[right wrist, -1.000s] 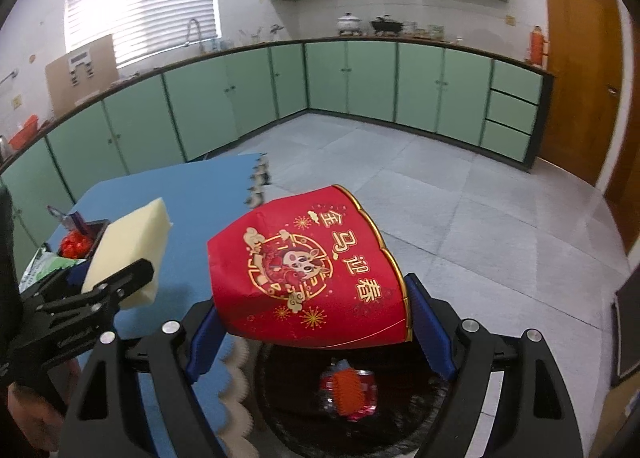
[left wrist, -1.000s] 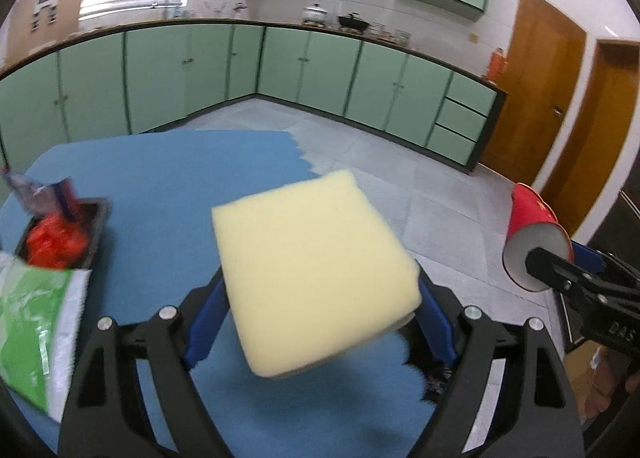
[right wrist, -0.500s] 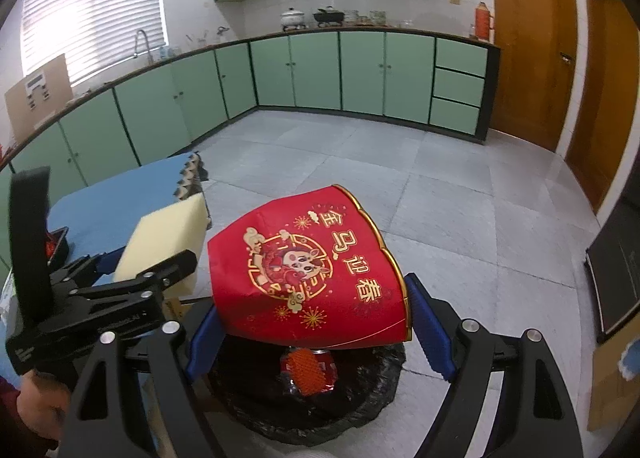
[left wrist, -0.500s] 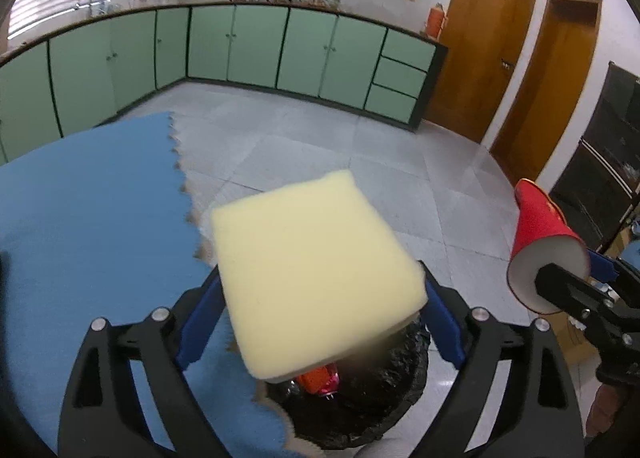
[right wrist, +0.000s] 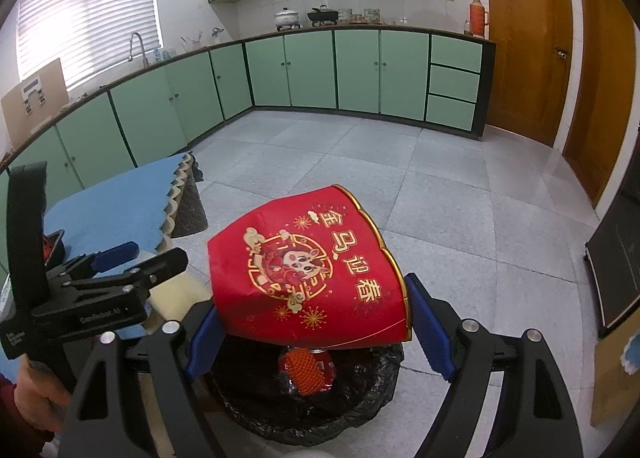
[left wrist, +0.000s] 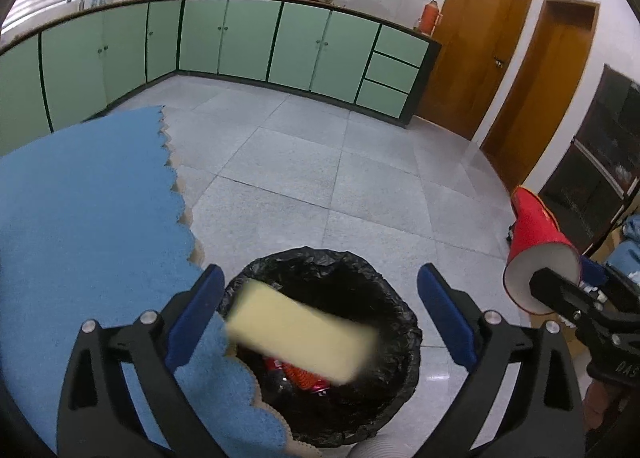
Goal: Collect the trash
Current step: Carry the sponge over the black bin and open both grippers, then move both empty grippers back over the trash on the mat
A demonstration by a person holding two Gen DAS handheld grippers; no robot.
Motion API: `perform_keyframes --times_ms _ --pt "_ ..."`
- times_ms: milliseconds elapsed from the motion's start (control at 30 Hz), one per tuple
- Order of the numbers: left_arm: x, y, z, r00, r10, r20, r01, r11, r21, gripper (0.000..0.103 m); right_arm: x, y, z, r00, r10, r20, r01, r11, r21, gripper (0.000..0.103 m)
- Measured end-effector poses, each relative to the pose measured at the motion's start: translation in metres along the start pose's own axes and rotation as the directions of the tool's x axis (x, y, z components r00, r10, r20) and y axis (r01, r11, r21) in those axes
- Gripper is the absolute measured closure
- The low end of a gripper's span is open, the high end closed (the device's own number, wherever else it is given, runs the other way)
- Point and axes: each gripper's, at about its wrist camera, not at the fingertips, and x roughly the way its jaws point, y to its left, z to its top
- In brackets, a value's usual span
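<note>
We have the left gripper (left wrist: 318,294) jaws spread wide, released; the yellow sponge (left wrist: 300,332), motion-blurred, sits free over the black-lined trash bin (left wrist: 404,322). Our right gripper (right wrist: 308,322) jaws clamp the red paper cup (right wrist: 308,270) above the same bin.

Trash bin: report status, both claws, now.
Left claw open, yellow sponge blurred over black-lined bin. Right claw shut on red paper cup, above bin. Nothing blocking.
</note>
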Motion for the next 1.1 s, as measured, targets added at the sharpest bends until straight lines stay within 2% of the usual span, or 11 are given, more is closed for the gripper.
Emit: perform_keyframes --times_ms 233,467,533,633,900,1100 --pt "-0.011 0.007 0.002 0.999 0.044 0.027 -0.044 0.999 0.02 0.009 0.002 0.001 0.0 1.0 0.007 -0.005 -0.007 1.0 0.002 0.022" --pt "-0.036 0.036 0.007 0.991 0.119 0.067 -0.119 0.993 0.006 0.009 0.032 0.011 -0.012 0.996 0.032 -0.081 -0.032 0.999 -0.001 0.022" --pt "-0.043 0.044 0.007 0.989 0.132 0.07 -0.132 0.991 -0.008 0.009 0.04 0.014 -0.014 0.995 0.02 -0.095 -0.02 1.0 -0.002 0.014" --pt "-0.051 0.053 0.007 0.987 0.147 0.069 -0.146 0.989 -0.022 0.009 0.044 0.019 -0.015 0.994 0.016 -0.107 -0.016 1.0 0.001 0.013" --pt "-0.093 0.067 0.008 0.976 0.193 0.102 -0.191 0.981 -0.034 0.009 0.018 0.032 0.001 0.998 0.039 -0.042 -0.039 0.999 0.007 0.011" --pt "-0.137 0.085 0.009 0.961 0.235 0.144 -0.23 0.972 -0.054 0.009 -0.011 0.065 0.018 0.996 0.083 0.029 -0.082 0.996 -0.033 0.008"
